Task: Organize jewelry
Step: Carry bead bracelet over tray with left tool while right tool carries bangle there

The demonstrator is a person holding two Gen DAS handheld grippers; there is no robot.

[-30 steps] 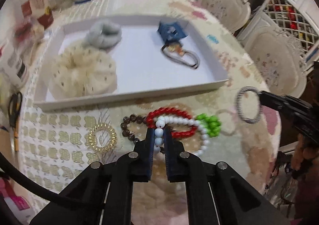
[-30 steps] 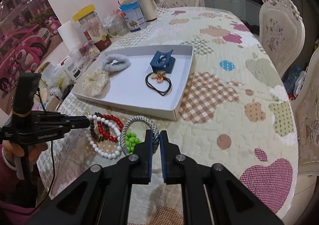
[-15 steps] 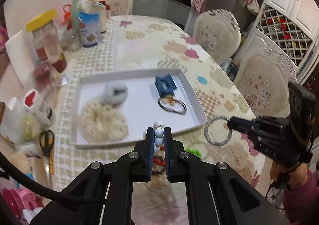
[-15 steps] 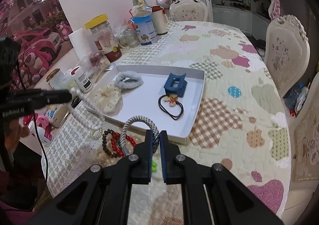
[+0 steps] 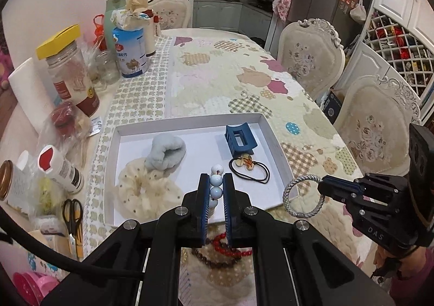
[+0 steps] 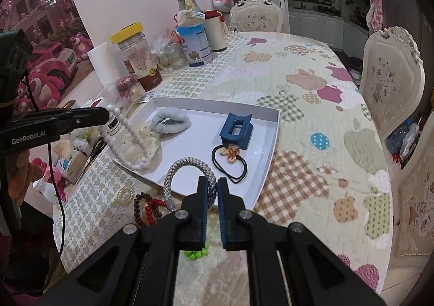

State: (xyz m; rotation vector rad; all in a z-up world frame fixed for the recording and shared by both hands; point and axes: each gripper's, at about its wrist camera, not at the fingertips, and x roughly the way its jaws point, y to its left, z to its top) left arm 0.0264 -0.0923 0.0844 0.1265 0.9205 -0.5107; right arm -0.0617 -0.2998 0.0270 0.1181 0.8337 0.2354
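Left tongs [image 5: 216,192] pinch a white round-bead bracelet [image 6: 127,137]; right tongs [image 6: 212,192] pinch a grey braided cord ring [image 6: 187,173]. Ahead lies the shallow white cardboard tray [image 5: 274,143] (the dangling strand could snag its rim).

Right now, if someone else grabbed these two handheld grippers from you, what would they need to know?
Left gripper: shut on the white bead bracelet, lifted over the white tray.
Right gripper: shut on the silver braided ring, held near the tray's front edge.
In the tray: cream scrunchie, blue-grey scrunchie, blue claw clip, black hair tie.
Left on the tablecloth: red bracelet, brown bracelet, green beads, gold coil.
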